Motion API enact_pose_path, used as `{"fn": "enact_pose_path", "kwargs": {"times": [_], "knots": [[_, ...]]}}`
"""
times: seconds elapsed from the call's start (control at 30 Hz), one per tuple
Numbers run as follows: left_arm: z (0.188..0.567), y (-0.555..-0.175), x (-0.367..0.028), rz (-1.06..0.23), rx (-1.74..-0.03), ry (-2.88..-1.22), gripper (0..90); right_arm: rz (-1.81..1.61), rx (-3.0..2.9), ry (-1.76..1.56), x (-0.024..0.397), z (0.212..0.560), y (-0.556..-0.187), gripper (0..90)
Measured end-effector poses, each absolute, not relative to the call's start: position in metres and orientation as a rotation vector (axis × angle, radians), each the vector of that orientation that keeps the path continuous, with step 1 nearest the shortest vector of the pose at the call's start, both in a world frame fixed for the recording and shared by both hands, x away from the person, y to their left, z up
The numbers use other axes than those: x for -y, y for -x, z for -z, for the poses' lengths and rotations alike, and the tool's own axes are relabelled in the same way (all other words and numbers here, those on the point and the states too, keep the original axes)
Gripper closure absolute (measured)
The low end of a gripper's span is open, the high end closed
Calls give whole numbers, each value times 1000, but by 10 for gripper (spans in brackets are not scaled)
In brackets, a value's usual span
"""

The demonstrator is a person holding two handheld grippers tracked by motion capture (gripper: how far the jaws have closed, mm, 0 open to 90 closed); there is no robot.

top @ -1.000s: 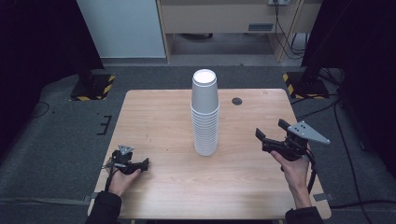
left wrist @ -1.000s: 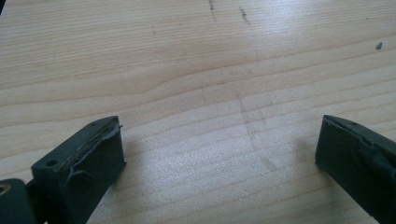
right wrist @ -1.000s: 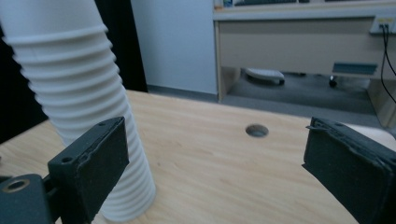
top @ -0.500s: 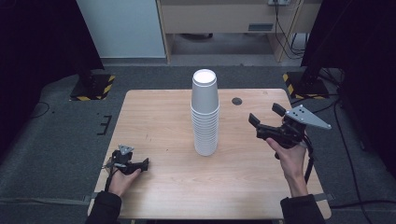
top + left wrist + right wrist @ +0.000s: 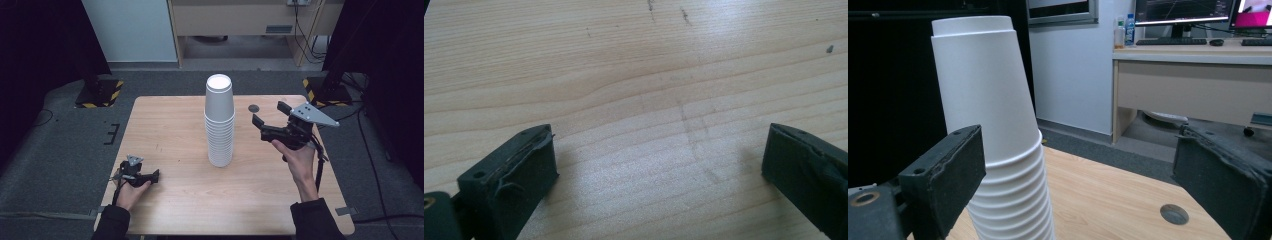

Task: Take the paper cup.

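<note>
**A:** ok so where's everything sitting? I see the cup stack pretty much dead center on the table, upside down, nested, standing straight.

**B:** yep. The right gripper is up in the air just to the right of the stack, around its upper half, pointing at it. Jaws wide apart, nothing between them, not touching the cups. From the right gripper view the stack sits over by the left jaw, partly behind it, with a clear gap to the other jaw.

**A:** and the left gripper?

**B:** the left gripper is low by the near left corner, well apart from the stack. Its own view shows bare wood between two jaws spread wide, holding nothing.

**A:** what's that dark dot behind the right one?

**B:** a small round hole in the tabletop, right of the stack near the far edge. Also shows in the right gripper view.
</note>
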State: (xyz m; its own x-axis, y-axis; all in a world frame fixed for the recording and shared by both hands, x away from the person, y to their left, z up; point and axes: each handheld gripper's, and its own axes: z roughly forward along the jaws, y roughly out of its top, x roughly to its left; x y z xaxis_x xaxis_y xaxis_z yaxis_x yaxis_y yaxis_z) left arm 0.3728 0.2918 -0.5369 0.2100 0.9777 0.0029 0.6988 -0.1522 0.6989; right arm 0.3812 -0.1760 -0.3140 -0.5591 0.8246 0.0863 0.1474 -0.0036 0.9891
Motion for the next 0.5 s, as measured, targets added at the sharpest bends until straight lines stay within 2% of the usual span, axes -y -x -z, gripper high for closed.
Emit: {"fn": "enact_pose_path", "kwargs": {"times": [0.5], "knots": [[537, -373, -292, -633, -1548, -1922, 0, -1613, -1802, -936, 138, 302, -397, 69]]}}
